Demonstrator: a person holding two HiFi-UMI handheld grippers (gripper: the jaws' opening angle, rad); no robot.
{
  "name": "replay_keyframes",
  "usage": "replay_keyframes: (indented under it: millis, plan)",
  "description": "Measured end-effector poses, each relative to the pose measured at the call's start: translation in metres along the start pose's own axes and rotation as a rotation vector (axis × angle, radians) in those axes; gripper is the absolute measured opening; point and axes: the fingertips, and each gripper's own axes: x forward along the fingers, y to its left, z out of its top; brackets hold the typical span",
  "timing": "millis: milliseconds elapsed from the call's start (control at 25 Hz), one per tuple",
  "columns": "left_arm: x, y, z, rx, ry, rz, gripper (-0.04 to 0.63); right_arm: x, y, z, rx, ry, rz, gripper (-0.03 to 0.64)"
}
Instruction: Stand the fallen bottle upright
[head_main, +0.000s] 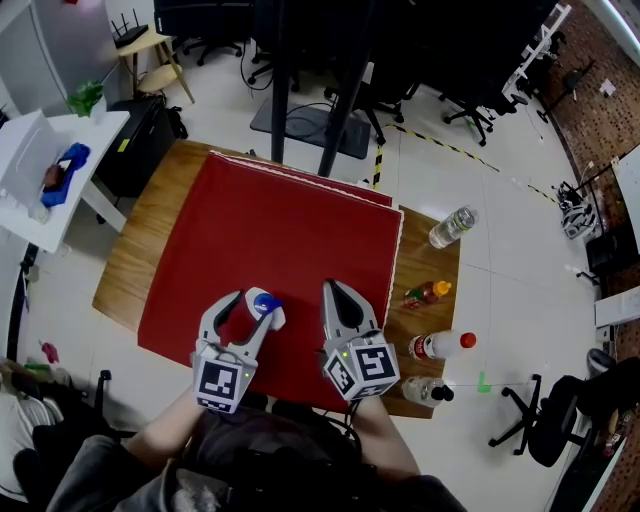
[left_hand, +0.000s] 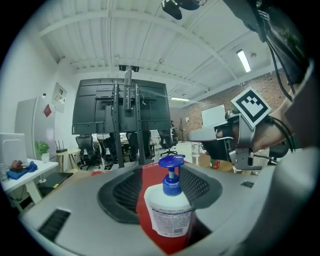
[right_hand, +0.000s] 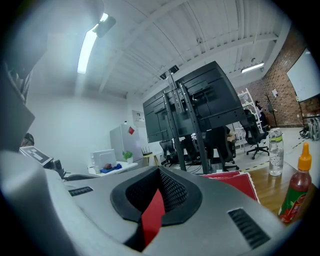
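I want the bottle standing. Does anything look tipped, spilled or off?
Nothing stands out. The pump bottle stands upright on the red cloth between the open jaws of the left gripper. The sauce bottle and water bottle beside the cloth stand upright too; no spill shows.

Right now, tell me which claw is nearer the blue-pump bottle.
Left. The left claw has the bottle standing between its jaws; the right claw sits to the bottle's right, clear of it.

Left tongs (head_main: 253, 306) jaws apart, right tongs (head_main: 333, 289) jaws together — held side by side, pointing forward
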Motion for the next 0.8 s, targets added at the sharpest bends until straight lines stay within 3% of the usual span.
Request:
replay_keyframes:
  millis: [120,400,600,800]
  plan:
    - [0.000,-0.005,-0.002,-0.011,0.016,-0.023,0.308,0.000,0.000,0.001,0.000,0.000,0.002,0.000]
    - [-0.004,-0.007,-0.004,-0.007,0.013,-0.019,0.311,-0.001,0.001,0.002,0.000,-0.006,0.006,0.000]
    - [-0.021,-0.007,0.020,0.015,-0.055,-0.006,0.325,-0.004,0.003,0.004,-0.003,-0.012,0.009,0.000]
    - [-0.032,0.005,0.034,-0.022,-0.081,0.037,0.325,-0.009,0.006,0.010,0.001,-0.023,-0.001,0.000]
